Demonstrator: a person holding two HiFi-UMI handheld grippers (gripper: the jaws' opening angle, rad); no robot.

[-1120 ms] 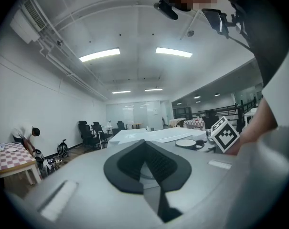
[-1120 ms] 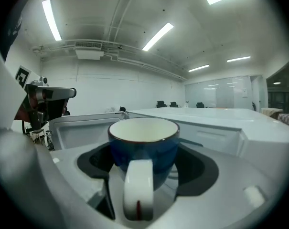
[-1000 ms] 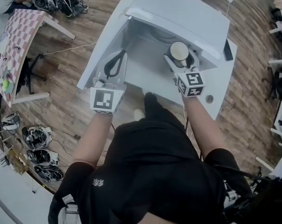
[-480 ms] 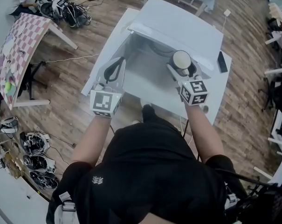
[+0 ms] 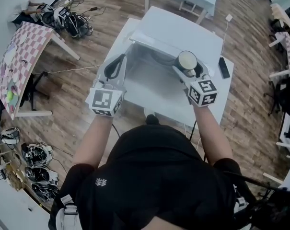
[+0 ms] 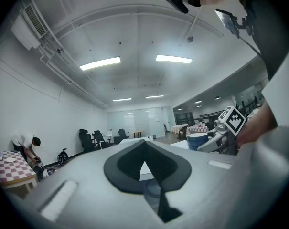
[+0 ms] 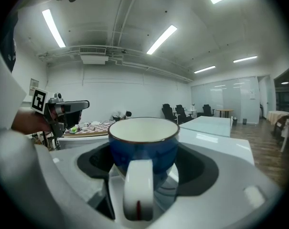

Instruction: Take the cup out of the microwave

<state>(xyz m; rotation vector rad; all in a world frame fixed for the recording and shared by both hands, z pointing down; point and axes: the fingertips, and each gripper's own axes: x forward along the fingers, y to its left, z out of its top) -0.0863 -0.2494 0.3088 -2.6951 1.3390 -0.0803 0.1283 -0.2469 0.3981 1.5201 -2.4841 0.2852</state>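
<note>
A blue cup (image 5: pixel 187 60) with a white inside sits between the jaws of my right gripper (image 5: pixel 188 67), which is shut on it. In the right gripper view the cup (image 7: pixel 143 140) stands upright, its white handle toward the camera. It is at the right of the white microwave's (image 5: pixel 183 30) open front. My left gripper (image 5: pixel 116 67) is at the left of that opening and holds nothing. In the left gripper view its dark pads (image 6: pixel 146 161) meet, and the cup (image 6: pixel 198 140) shows at the right.
The microwave stands on a white table (image 5: pixel 216 107) with a black phone-like slab (image 5: pixel 223 67) near the right edge. A checkered table (image 5: pixel 17 51) is at the left, with gear and cables on the wood floor. A person (image 5: pixel 27 1) crouches at the far left.
The head view has shifted. Both grippers have drawn back a little from the opening, and the right one still holds the cup.
</note>
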